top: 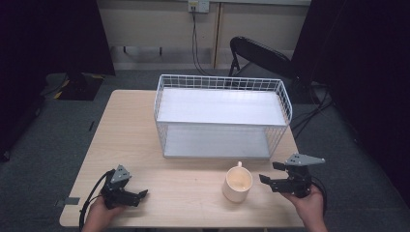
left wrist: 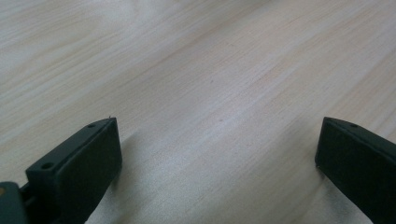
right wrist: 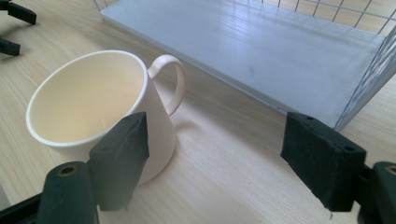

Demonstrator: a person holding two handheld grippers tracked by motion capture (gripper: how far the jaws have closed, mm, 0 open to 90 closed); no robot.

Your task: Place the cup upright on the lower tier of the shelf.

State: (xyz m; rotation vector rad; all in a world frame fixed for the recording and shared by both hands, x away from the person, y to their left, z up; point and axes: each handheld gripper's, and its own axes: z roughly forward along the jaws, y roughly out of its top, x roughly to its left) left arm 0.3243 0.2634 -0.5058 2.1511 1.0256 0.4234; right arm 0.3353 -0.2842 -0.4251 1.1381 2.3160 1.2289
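A cream mug (top: 238, 182) stands upright on the wooden table (top: 125, 140), its handle toward the shelf; it is empty inside. In the right gripper view the mug (right wrist: 93, 107) sits just ahead of the left jaw. My right gripper (top: 270, 173) is open, just right of the mug, jaws pointing at it; between the right gripper's tips (right wrist: 217, 144) there is only bare table. My left gripper (top: 144, 194) rests open near the table's front left; its tips (left wrist: 217, 149) straddle bare wood.
A white wire basket shelf (top: 159, 104) with two flat white boards stands at the table's far middle, open side facing me. A black chair (top: 258, 53) is behind it. The table's front edge runs close under both hands.
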